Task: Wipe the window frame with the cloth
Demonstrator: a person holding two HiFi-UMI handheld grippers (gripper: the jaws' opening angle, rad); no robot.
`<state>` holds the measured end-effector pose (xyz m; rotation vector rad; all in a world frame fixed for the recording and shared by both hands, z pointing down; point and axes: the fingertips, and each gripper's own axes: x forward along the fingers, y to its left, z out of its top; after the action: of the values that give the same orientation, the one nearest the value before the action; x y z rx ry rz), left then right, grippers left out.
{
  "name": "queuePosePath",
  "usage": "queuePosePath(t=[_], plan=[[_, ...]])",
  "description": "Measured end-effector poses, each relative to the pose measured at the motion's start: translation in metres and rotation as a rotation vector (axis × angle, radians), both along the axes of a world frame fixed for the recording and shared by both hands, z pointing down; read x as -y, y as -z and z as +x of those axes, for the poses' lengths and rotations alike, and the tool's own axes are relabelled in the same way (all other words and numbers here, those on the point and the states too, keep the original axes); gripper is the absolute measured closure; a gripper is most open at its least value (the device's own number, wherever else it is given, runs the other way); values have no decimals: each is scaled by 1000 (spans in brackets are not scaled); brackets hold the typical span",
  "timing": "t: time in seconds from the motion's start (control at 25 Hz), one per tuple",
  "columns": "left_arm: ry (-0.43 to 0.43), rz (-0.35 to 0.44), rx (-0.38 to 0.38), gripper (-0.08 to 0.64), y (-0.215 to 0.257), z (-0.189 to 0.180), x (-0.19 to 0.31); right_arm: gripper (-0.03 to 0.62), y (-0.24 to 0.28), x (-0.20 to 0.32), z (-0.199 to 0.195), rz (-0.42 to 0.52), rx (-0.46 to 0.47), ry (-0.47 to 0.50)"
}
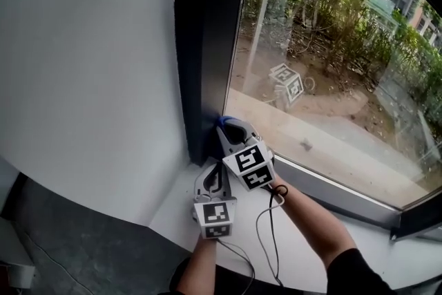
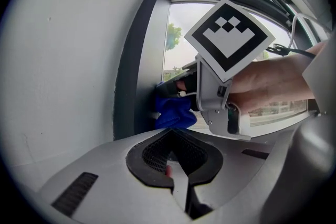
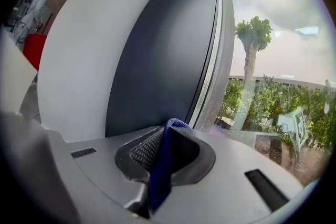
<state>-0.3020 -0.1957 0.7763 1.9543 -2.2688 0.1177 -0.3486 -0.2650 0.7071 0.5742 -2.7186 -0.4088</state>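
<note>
Pinching crumpled blue cloth [image 3: 159,170].

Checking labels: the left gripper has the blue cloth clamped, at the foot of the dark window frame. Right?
No: it is the right gripper that has the blue cloth clamped, at the foot of the dark window frame. The right gripper view shows it between the jaws; the left gripper is shut, empty.

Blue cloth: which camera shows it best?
The left gripper view: the blue cloth shows as a bunched wad beside the dark window frame. The right gripper view shows only a thin strip pinched in the right claw; the head view, just a blue speck.
</note>
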Motion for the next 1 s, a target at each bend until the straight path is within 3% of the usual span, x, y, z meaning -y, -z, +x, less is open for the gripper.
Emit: queuePosePath(t=[0.36, 0.64, 0.84, 1.0], plan=[[-40, 6, 30, 555, -15, 13, 7, 569, 30, 6, 0, -20, 63, -33], [-2, -19, -25, 557, -9, 11, -7, 569, 42, 3, -2, 10, 39, -33], [18, 0, 58, 557, 6, 0, -8, 569, 42, 2, -1, 12, 60, -20], [26, 15, 95, 557, 28, -7, -8, 569, 50, 6, 0, -26, 155, -52]])
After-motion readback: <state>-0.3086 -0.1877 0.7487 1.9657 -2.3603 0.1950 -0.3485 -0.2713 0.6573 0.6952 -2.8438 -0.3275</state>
